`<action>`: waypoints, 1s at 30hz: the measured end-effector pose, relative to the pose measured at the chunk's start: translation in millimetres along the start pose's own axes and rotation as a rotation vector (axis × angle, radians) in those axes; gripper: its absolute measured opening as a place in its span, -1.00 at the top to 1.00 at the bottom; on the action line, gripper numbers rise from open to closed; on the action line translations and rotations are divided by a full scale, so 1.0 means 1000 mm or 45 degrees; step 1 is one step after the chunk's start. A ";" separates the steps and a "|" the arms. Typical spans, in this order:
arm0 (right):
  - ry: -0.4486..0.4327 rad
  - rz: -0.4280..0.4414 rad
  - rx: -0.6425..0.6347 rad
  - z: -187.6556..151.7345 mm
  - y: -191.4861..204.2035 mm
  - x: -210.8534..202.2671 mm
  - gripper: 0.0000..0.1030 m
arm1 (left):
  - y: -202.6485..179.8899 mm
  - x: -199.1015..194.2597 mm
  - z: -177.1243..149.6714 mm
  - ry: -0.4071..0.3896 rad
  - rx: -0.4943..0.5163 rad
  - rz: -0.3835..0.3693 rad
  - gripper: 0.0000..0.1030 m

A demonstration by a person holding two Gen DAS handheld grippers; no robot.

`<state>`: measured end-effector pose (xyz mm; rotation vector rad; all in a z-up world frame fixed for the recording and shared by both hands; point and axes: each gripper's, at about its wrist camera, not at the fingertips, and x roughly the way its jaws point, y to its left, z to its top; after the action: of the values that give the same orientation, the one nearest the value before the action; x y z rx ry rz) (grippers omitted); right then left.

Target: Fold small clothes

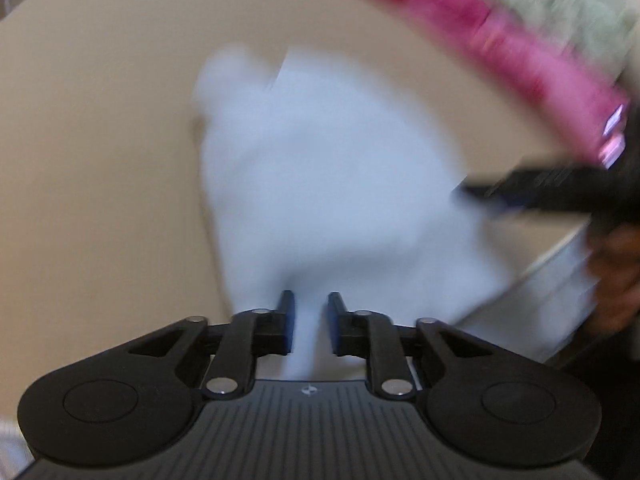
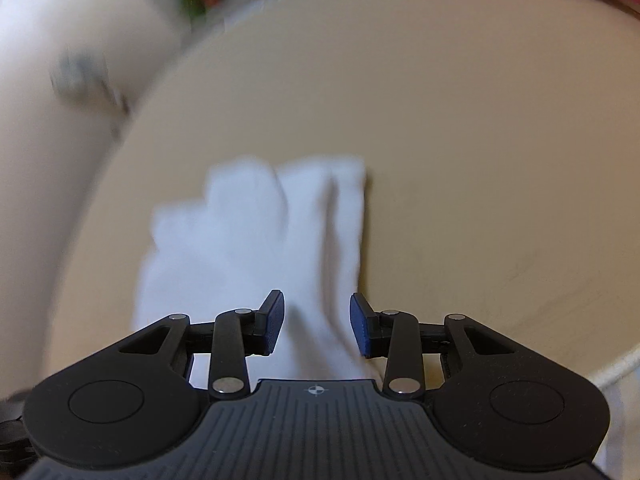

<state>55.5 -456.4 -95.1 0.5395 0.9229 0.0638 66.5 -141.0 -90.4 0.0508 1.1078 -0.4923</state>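
Left gripper (image 1: 311, 322): fingers narrowly parted, pinching white cloth (image 1: 320, 184).
Right gripper (image 2: 317, 322): fingers spread, cloth between, unpressed.
Cloth: on the table (image 2: 480, 160), near its front edge.

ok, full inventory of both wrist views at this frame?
white garment: one, white, blurred, lying on the table in front of both grippers
table: one, beige, rounded edge
pink cloth: one, pink, far edge of the table
pale green cloth: one, beyond the pink cloth, too blurred to identify
left gripper: black with blue pads, closed on a fold of the white garment
right gripper: black with blue pads, jaws apart over the white garment, pads not pressing it
hand: one, holding the right gripper, right edge of the left view
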 end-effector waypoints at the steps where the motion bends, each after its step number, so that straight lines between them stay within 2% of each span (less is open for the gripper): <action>1: 0.043 -0.052 -0.026 -0.003 0.002 0.008 0.25 | -0.001 0.004 -0.009 -0.007 0.012 0.015 0.86; 2: 0.053 -0.072 -0.026 -0.006 0.003 0.010 0.25 | -0.005 0.001 -0.014 -0.048 0.027 0.016 0.86; 6: 0.055 -0.084 0.013 -0.008 -0.002 0.005 0.27 | 0.000 -0.013 -0.013 0.006 0.041 -0.034 0.79; 8: 0.038 -0.093 0.022 -0.012 0.001 0.000 0.27 | 0.012 -0.024 -0.005 0.016 0.083 -0.024 0.76; 9: 0.015 -0.094 0.032 -0.012 0.002 -0.004 0.27 | 0.016 -0.030 0.003 -0.007 0.105 -0.009 0.72; 11: -0.069 -0.089 0.070 -0.009 0.005 -0.014 0.26 | 0.029 -0.050 0.009 -0.071 0.151 0.020 0.52; 14: -0.232 -0.059 0.105 -0.001 0.008 -0.033 0.26 | 0.050 -0.076 0.020 -0.165 0.216 0.085 0.51; 18: -0.297 -0.036 0.108 0.015 0.011 -0.026 0.26 | 0.078 -0.090 0.037 -0.298 0.267 0.203 0.42; 21: -0.297 -0.026 0.143 0.030 0.006 -0.010 0.26 | 0.107 -0.087 0.037 -0.371 0.140 0.182 0.41; 22: -0.291 -0.021 0.165 0.035 0.004 -0.003 0.25 | 0.116 -0.082 0.035 -0.356 0.076 0.168 0.41; 23: -0.285 -0.014 0.186 0.039 0.002 0.003 0.25 | 0.122 -0.074 0.037 -0.295 0.020 0.191 0.41; 24: -0.280 -0.008 0.202 0.043 0.001 0.010 0.24 | 0.124 -0.073 0.040 -0.294 -0.028 0.200 0.41; 28: -0.237 -0.024 0.220 0.051 0.005 0.040 0.22 | 0.122 -0.075 0.051 -0.368 -0.037 0.132 0.35; 30: -0.214 -0.041 0.219 0.051 0.006 0.048 0.22 | 0.119 -0.069 0.055 -0.348 -0.030 0.127 0.34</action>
<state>125.5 -459.2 -103.6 0.6789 0.7761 -0.0896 137.5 -25.8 -29.5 0.0170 0.8387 -0.3835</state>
